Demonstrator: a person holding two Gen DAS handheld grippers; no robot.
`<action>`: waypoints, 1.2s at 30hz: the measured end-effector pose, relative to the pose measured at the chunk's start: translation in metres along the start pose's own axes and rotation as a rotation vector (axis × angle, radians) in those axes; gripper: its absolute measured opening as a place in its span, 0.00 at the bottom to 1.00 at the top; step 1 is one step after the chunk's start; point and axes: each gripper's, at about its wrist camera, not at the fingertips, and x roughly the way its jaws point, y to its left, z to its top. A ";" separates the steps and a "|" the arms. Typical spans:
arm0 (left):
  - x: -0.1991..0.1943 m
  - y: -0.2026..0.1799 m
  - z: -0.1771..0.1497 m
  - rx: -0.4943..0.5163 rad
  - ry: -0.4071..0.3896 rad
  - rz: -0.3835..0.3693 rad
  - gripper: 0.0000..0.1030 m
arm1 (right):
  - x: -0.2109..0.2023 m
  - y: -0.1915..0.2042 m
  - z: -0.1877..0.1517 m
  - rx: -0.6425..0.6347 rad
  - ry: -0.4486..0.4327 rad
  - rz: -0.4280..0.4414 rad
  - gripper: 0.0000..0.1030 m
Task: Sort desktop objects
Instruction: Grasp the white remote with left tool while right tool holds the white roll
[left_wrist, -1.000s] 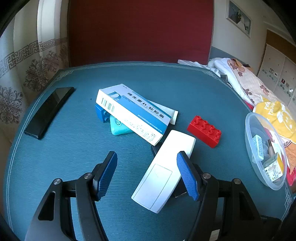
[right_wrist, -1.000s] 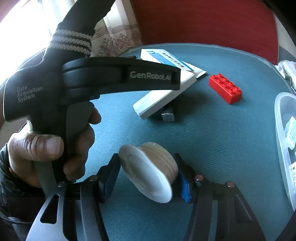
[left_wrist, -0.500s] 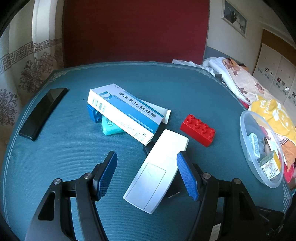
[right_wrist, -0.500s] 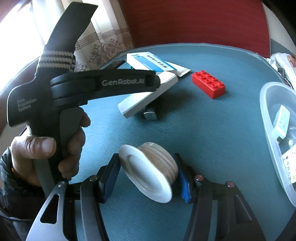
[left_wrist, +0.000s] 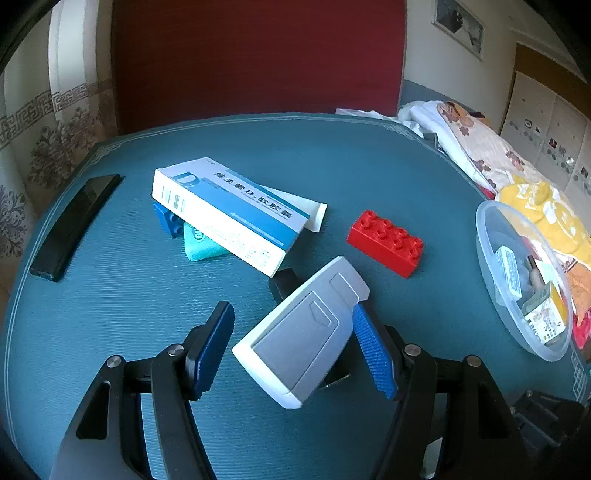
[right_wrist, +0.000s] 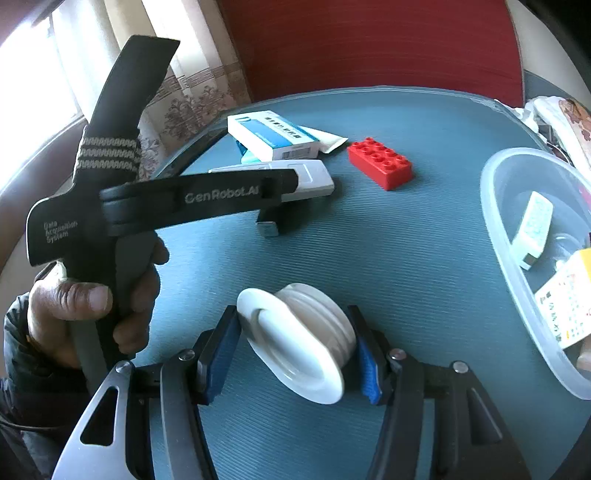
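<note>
White, hard plastic spool sits clamped across its flanges in the right gripper, above the table (light, slippery; hold firmly). Left gripper gapes, 1 pad touching the remote.

— What lies on the mat?
— A white-and-blue box at centre, tilted over a blue brick and teal pack; a red brick to its right.
— And lower down?
— A white-grey device lies diagonally; a white spool sits low centre in the right view.
</note>
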 end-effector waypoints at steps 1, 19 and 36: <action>0.001 -0.001 0.000 0.004 0.002 0.000 0.68 | -0.001 -0.002 0.000 0.004 -0.001 -0.003 0.60; 0.018 -0.016 -0.012 0.082 0.045 0.011 0.68 | -0.012 -0.014 -0.006 0.032 -0.018 -0.006 0.60; 0.009 -0.010 -0.013 0.041 0.038 -0.027 0.25 | -0.026 -0.023 -0.008 0.055 -0.056 -0.024 0.60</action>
